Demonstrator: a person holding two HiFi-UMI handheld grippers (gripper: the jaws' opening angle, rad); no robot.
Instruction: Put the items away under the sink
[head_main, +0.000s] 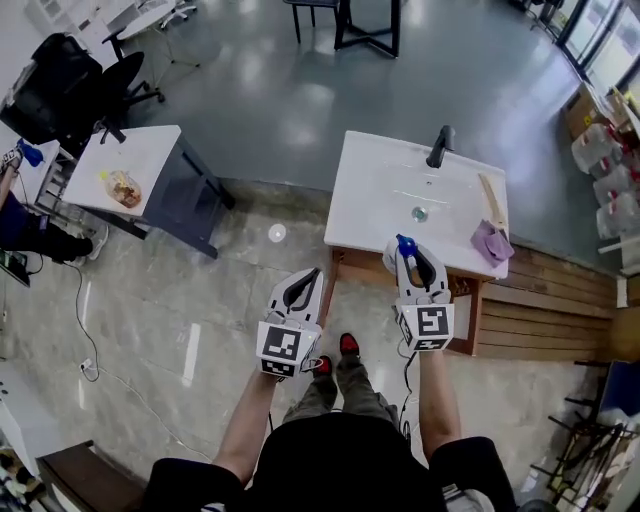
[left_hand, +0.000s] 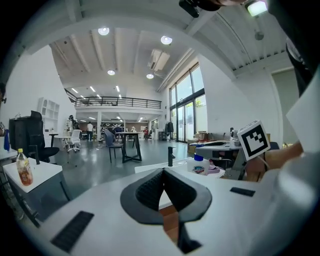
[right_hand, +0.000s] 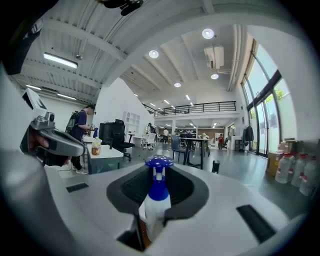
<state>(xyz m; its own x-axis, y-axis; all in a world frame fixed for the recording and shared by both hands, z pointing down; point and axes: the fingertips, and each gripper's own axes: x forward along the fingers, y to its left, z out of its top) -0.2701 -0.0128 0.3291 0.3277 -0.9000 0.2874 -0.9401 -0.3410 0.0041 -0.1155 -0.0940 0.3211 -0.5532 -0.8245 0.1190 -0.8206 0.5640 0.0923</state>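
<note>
Your right tongs (head_main: 415, 258) grip the bottle (head_main: 404, 245) — white body, blue cap — with the jaws closed on its sides, holding it over the front edge of the sink (head_main: 380, 200). Your left tongs (head_main: 312, 276) hang left of the sink — jaws together, nothing between them. A cloth (head_main: 492, 241) lies on the sink's right rim.

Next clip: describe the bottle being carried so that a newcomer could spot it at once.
Start at the white sink with the black tap, on its wooden cabinet. Just before it, the right hand-held gripper is shut on a white bottle. Its blue pump top sets it apart from the purple item lying at the sink's right edge.
</note>
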